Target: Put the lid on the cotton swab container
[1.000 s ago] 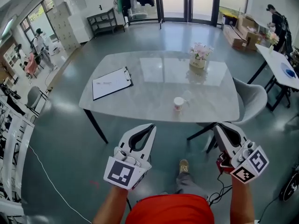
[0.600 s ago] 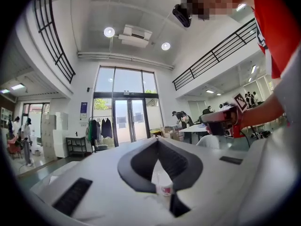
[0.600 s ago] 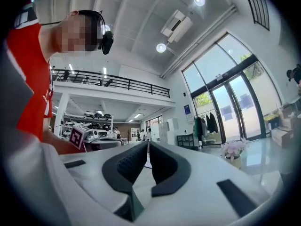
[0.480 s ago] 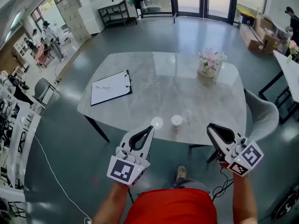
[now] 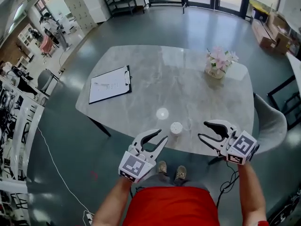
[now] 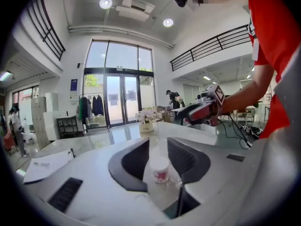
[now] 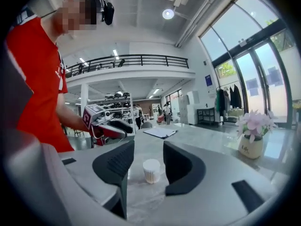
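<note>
The cotton swab container (image 5: 176, 127), a small white tub packed with swabs, stands uncovered near the front edge of the marble table (image 5: 141, 65). A faint clear piece, seemingly the lid (image 5: 187, 124), lies just right of it. My left gripper (image 5: 161, 135) hovers at the table's edge left of the container, its jaws opening with nothing held. My right gripper (image 5: 202, 130) is to the container's right, jaws also opening and empty. The container (image 6: 160, 169) shows beyond the left gripper (image 6: 157, 147) jaws, and the container (image 7: 151, 170) likewise beyond the right gripper (image 7: 148, 152).
A clipboard (image 5: 110, 84) with paper lies at the table's left. A vase of pink flowers (image 5: 217, 62) stands at the far right. A grey chair (image 5: 270, 121) sits by the table's right side. People and shelves are far off across the room.
The view has come closer to the table. Both grippers moved forward to the table's near edge, either side of the container, and their jaws went from shut to apart.
</note>
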